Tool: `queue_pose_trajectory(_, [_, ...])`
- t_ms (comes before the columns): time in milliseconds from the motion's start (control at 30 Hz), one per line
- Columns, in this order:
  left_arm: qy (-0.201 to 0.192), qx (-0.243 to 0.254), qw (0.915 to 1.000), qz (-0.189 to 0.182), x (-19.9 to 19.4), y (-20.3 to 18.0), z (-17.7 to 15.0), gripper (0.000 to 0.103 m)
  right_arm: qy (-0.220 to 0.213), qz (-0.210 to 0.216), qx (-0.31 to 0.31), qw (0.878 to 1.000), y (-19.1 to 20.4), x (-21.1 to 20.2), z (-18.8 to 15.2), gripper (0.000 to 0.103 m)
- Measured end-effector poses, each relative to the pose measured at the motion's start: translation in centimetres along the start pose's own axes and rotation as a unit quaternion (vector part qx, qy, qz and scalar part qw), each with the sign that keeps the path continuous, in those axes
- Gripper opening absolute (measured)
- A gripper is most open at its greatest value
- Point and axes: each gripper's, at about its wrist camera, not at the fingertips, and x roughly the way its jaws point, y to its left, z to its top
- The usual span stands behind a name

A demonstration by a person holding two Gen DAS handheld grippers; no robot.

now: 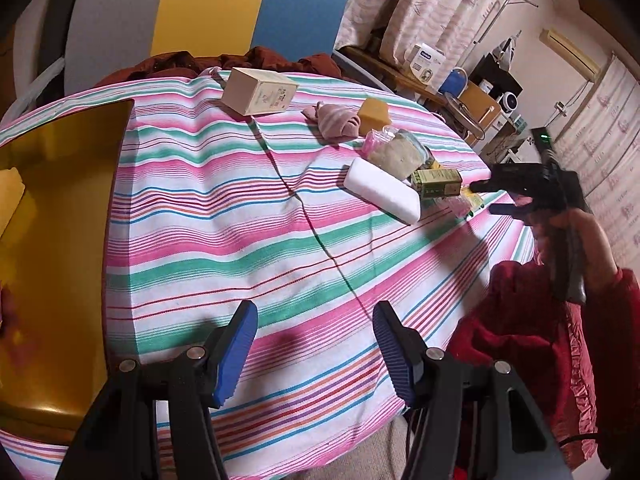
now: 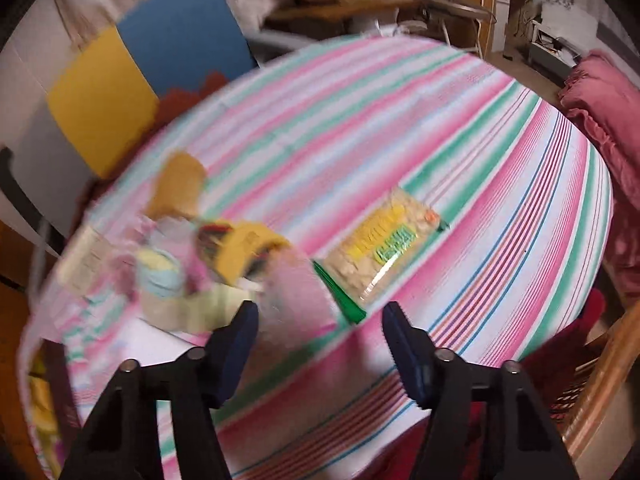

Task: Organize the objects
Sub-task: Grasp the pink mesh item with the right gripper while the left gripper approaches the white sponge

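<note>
At the bottom of the left wrist view, the left claw [image 1: 316, 344] hangs with its ribbed blue pads apart over bare striped cloth [image 1: 224, 216] on the desk. Further up, right of centre, lie a white foam block [image 1: 382, 190] and a green carton [image 1: 436, 183]; a cream box [image 1: 259, 90] sits beyond. The right claw [image 2: 320, 344] is also spread, empty, a clear snack packet [image 2: 384, 258] with blurred, unreadable yellow-green lettering just ahead.

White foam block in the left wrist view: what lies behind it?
Behind the white foam block sit a green box and a clear bag. Their lower parts are covered.
</note>
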Motion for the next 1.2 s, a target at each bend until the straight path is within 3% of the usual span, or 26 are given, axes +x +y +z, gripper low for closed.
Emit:
queue_pose_trajectory(100, [0.000, 0.002, 1.0000, 0.003, 0.0, -0.1, 0.0, 0.061, 0.015, 0.001, -0.001, 1.000, 0.7, 1.5, 0.5, 0.052])
queue_pose_trajectory(233, [0.001, 0.000, 1.0000, 0.006, 0.1, 0.0, 0.0, 0.061, 0.005, -0.019, -0.038, 0.999, 2.5, 3.0, 1.0, 0.046])
queue_pose_trajectory(500, [0.006, 0.010, 0.9999, 0.005, 0.7, -0.8, 0.6, 0.061, -0.011, -0.007, -0.055, 0.998, 3.7, 3.8, 0.9, 0.045])
queue_pose_trajectory(667, [0.012, 0.012, 0.9998, -0.002, 1.6, -1.5, 1.4, 0.061, 0.040, 0.060, -0.042, 0.997, 3.5, 3.6, 0.0, 0.037])
queue_pose_trajectory(800, [0.015, 0.020, 0.9997, -0.005, 2.3, -2.2, 1.9, 0.061, 0.056, 0.065, -0.072, 0.994, 4.9, 2.6, -1.1, 0.033])
queue_pose_trajectory(867, [0.017, 0.022, 0.9996, -0.008, 2.6, -2.5, 2.0, 0.061, 0.060, 0.081, -0.075, 0.992, 5.1, 1.9, -1.6, 0.028])
queue_pose_trajectory(1033, [0.028, 0.018, 0.9994, -0.012, 3.7, -2.7, 2.3, 0.061, 0.082, 0.114, -0.079, 0.987, 4.7, 1.7, -2.4, 0.026])
queue_pose_trajectory(1100, [0.032, 0.017, 0.9993, -0.012, 4.1, -2.9, 2.4, 0.061, 0.080, 0.108, -0.077, 0.988, 4.4, 1.7, -2.1, 0.027])
queue_pose_trajectory(1133, [0.032, 0.017, 0.9993, -0.012, 4.2, -3.0, 2.4, 0.061, 0.072, 0.090, -0.073, 0.991, 4.3, 1.7, -1.9, 0.038])
queue_pose_trajectory(1167, [0.033, 0.017, 0.9992, -0.012, 4.4, -3.1, 2.5, 0.061, 0.068, 0.084, -0.071, 0.992, 2.9, 1.8, -1.8, 0.060])
queue_pose_trajectory(1200, [0.033, 0.018, 0.9992, -0.014, 4.5, -3.3, 2.7, 0.061, 0.064, 0.087, -0.065, 0.992, 2.8, 1.8, -1.6, 0.069])
